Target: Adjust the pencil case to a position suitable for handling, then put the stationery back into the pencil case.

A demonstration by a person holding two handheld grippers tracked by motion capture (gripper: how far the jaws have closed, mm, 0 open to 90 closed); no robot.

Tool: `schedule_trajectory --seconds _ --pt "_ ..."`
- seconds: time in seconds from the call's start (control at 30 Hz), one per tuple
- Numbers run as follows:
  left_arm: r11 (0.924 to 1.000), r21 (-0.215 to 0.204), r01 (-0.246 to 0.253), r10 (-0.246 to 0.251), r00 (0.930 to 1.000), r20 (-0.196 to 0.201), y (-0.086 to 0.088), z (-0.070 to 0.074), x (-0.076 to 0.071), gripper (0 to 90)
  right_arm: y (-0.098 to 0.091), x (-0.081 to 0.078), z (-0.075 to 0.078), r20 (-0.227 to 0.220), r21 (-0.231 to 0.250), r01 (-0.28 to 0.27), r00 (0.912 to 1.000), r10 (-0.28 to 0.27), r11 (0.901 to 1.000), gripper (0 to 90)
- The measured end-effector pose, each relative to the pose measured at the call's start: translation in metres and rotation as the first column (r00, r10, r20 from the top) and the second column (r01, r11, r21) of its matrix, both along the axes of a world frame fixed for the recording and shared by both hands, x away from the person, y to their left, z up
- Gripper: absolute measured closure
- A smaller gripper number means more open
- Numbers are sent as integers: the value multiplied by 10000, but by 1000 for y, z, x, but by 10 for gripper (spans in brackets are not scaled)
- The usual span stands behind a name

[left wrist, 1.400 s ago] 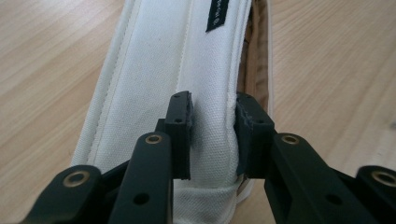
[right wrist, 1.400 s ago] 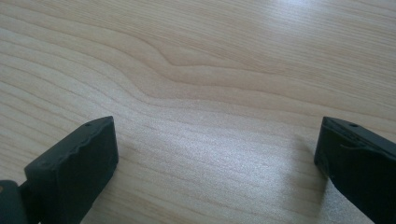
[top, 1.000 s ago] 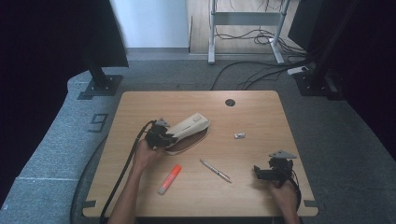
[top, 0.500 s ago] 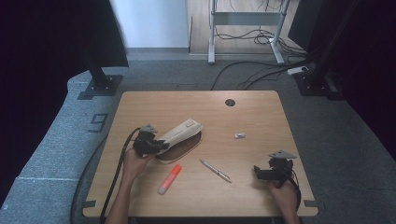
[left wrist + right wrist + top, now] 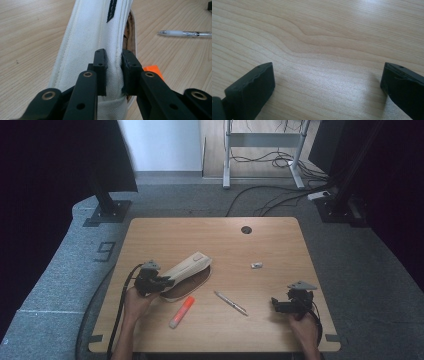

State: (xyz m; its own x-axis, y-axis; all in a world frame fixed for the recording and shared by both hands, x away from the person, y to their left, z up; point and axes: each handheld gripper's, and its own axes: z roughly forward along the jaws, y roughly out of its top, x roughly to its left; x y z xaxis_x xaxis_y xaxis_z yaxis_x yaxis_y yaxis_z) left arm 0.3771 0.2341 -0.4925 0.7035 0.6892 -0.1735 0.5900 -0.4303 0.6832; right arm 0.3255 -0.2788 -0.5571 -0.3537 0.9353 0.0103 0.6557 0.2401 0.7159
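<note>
A white canvas pouch [image 5: 189,265] with a brown inside lies at the table's left middle, and its upper flap is raised off the wood. My left gripper [image 5: 166,282] is shut on the near end of that flap. In the left gripper view the jaws pinch the pouch [image 5: 90,30] along its stitched seam, my left gripper [image 5: 113,67] pointing along its length. My right gripper [image 5: 276,304] rests open near the front right edge. Its jaws stand wide apart over bare wood, my right gripper [image 5: 327,75] holding nothing.
An orange highlighter [image 5: 181,311] lies in front of the pouch, its tip [image 5: 152,70] beside my left jaws. A clear pen [image 5: 231,302] [image 5: 185,33] lies mid-table. A small white eraser [image 5: 256,265] sits farther back. A cable hole [image 5: 246,229] marks the table's far side.
My left gripper has moved left and toward the near edge, pulling the pouch's end with it and lifting its flap. The right gripper has stayed put.
</note>
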Motion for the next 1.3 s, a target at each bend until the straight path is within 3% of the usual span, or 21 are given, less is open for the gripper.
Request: schedule_trajectory --seconds 0.3,0.5,0.67,0.8,1.0,1.13,1.3 --pt "9999 -106 25 -25 10000 37 2 0 0 757 5 2 0 -1 8 241 9997 -241 9997 0" --pt "9999 -68 75 -74 9999 95 2 -1 0 756 6 4 2 -232 -79 192 9995 -194 9998 0" --pt "9998 -140 114 -112 9999 77 3 -2 1 755 6 5 5 -580 -149 -333 9978 323 9993 0" --pt "9999 -112 125 -124 9998 122 2 -3 0 749 7 7 7 -676 347 -853 9939 875 9958 1" --pt "9998 -160 105 -101 9997 216 2 -4 -1 746 15 12 13 -590 294 -1356 9888 1371 9903 44" --pt "9998 -151 107 -103 9996 274 1 -5 -1 745 20 18 17 -498 364 -1510 9870 1528 9879 102" --pt "9998 -154 91 -86 9995 319 1 -5 -1 744 26 27 20 -424 449 -1582 9862 1601 9864 113"
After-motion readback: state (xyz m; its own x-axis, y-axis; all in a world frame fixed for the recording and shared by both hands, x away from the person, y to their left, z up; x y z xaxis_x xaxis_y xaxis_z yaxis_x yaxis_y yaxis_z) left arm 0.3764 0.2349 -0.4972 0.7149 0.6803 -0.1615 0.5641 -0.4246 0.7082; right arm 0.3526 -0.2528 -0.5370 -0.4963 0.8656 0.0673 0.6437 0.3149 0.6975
